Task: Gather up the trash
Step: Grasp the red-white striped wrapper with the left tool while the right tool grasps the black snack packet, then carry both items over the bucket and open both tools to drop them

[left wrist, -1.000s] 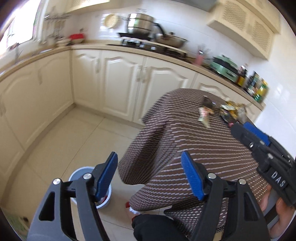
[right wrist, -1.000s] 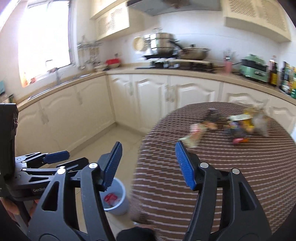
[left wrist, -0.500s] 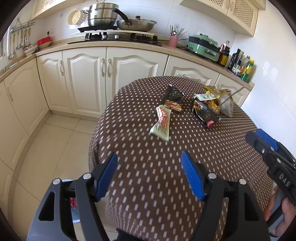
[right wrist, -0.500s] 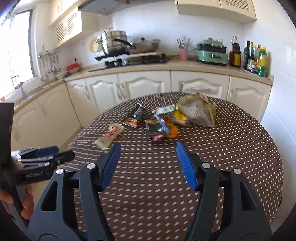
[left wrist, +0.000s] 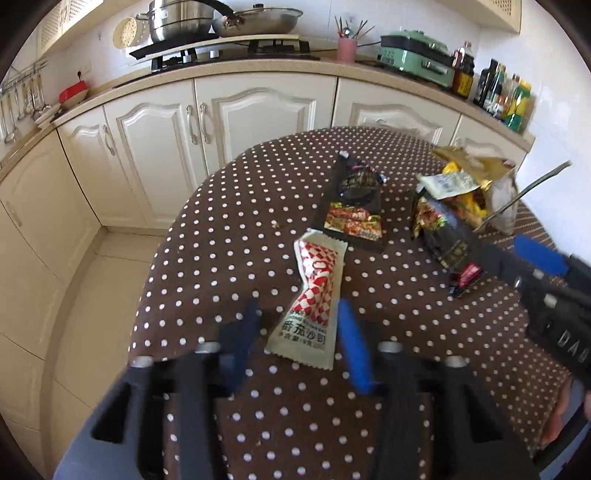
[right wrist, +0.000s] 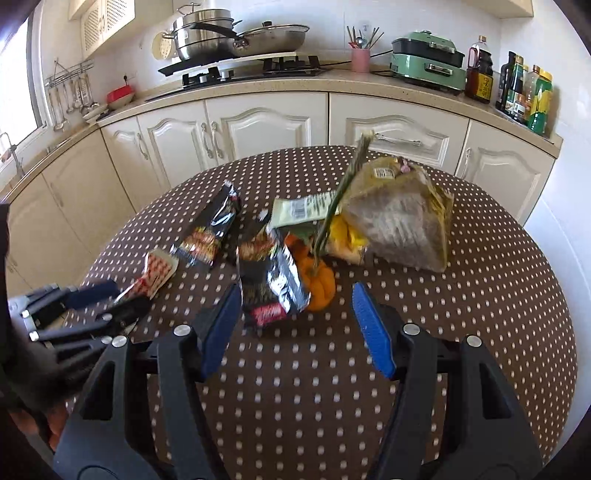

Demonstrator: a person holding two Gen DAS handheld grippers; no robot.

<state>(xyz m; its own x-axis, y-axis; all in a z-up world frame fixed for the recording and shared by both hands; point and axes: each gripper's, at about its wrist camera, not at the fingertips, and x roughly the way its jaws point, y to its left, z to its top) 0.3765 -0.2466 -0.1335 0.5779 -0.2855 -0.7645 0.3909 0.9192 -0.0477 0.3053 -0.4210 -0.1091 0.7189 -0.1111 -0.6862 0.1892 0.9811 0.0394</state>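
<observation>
Red-checked sauce sachet [left wrist: 316, 299] near table [left wrist: 221, 236] edge | left gripper [left wrist: 295, 339] closing around it, ungripped | right gripper [right wrist: 291, 325] open, empty | next: pinch, lift

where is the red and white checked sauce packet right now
The red and white checked packet lies on the dotted tablecloth near its left edge, its near end between the closing left gripper, just in front of the black snack wrapper.

Cream cabinets [left wrist: 255, 107], white tiled wall [right wrist: 332, 14], beige floor [left wrist: 110, 280]
</observation>
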